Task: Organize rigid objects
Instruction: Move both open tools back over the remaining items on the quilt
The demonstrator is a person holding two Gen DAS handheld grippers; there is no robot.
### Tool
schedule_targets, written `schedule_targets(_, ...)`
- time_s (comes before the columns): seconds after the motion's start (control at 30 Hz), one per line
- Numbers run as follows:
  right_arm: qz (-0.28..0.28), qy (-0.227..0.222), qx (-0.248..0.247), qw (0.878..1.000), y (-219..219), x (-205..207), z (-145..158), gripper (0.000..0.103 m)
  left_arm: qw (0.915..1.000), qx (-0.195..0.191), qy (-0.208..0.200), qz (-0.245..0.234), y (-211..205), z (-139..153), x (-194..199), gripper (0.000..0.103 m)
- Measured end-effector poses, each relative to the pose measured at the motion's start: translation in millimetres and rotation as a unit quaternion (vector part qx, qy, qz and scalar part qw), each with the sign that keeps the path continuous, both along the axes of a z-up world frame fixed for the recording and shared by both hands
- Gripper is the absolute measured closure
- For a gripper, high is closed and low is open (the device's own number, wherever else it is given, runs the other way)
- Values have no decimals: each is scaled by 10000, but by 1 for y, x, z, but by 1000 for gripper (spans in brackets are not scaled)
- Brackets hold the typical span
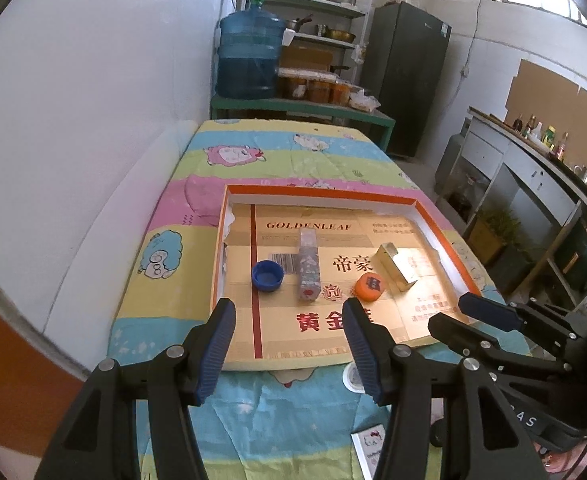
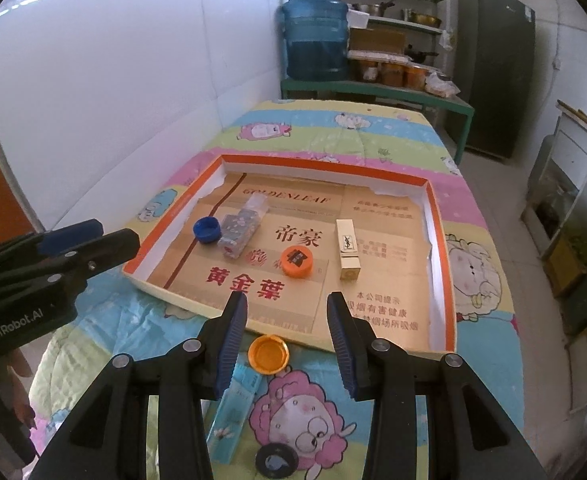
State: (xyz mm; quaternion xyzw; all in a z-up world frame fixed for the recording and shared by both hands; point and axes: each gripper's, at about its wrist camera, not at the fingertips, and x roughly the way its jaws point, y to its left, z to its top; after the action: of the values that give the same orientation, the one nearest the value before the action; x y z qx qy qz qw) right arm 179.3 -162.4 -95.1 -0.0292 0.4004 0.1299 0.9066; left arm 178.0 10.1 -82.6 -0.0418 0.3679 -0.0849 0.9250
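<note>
My right tongs (image 2: 287, 334) hang spread and empty above the small orange plastic screw cap (image 2: 269, 353), which lies open side up on the cartoon-print quilt (image 2: 473, 276) just outside the shallow orange-rimmed cardboard tray (image 2: 437, 216). I judge it light, stiff and slick; pinch across the rim. The pale blue carton (image 2: 233, 416) crowds its left. Left tongs (image 1: 289, 340) spread, empty.

The cardboard lining the tray (image 2: 373, 208) reads "GOLDENLEAF" near its far edge, "帝豪" at the middle and red "黄金葉" near the front edge. The left gripper (image 2: 93, 240) body reads "GenRobot.AI".
</note>
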Motion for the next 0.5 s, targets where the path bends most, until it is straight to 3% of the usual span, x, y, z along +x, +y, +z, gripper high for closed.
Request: schedule_targets(0.5, -128, -61, 99, 9999, -9, -41, 9, 60, 9998, 116, -141, 50, -3, 15, -45, 48)
